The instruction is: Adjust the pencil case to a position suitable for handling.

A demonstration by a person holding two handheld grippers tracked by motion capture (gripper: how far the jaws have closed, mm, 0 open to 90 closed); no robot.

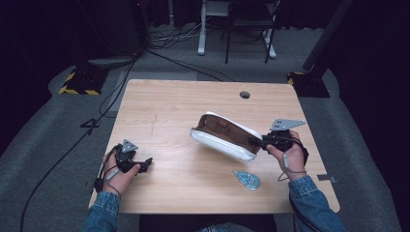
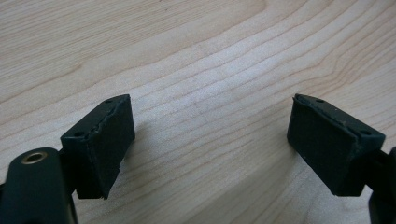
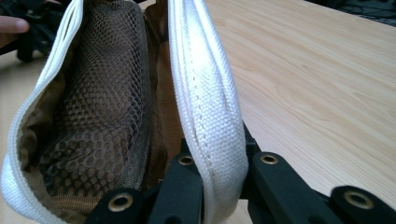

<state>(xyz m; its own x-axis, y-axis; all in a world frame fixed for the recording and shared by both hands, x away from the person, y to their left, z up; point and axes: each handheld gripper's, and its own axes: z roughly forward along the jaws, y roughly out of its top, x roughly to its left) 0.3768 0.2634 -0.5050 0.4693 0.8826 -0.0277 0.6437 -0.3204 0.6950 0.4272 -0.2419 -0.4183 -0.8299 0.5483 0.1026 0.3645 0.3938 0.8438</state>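
A white pouch with a brown lining lies open near the middle right of the wooden table. My right gripper is shut on its right end, pinching one white fabric edge. In the right gripper view the brown mesh pocket inside shows to the left of that edge. My left gripper rests low at the table's left front, open, its black pads wide apart over bare wood with nothing between them. A small blue-grey flat object lies on the table in front of the pouch.
A round cable hole sits near the table's far edge. Beyond the table stand a chair, a white frame leg and floor cables. A yellow-black base is at the far left.
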